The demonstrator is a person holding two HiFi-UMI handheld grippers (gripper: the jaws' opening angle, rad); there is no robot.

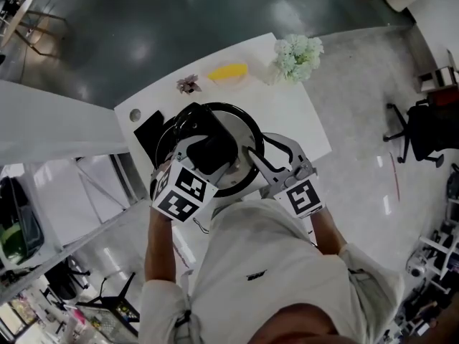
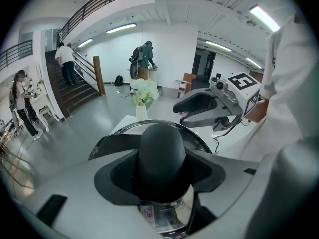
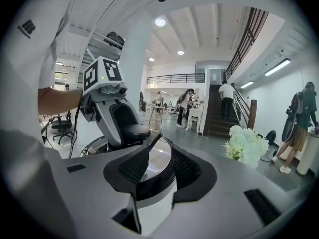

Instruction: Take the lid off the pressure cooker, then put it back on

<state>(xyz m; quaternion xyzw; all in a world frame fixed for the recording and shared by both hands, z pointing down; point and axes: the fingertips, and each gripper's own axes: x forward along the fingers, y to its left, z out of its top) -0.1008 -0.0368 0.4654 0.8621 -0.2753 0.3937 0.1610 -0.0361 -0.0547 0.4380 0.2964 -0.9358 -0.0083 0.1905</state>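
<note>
Your left claw (image 2: 162, 176) clamps the lid knob (image 2: 162, 148) half-open, right claw (image 3: 155, 171) seemingly on its black rim (image 3: 155, 188); keep both level.

A white table (image 1: 305, 117) holds a pressure cooker (image 1: 239, 133), white flowers (image 1: 297, 56) and a yellow object (image 1: 228, 71).

This is a large open-plan office or lab hall, shown by its polished grey floor (image 1: 179, 20), white tables (image 1: 287, 113), wheeled office chair (image 1: 419, 131), ceiling strip lights (image 2: 121, 28), a wide staircase (image 3: 219, 121) up to a railed mezzanine (image 3: 174, 77), and people (image 2: 144, 59) working at the back.
</note>
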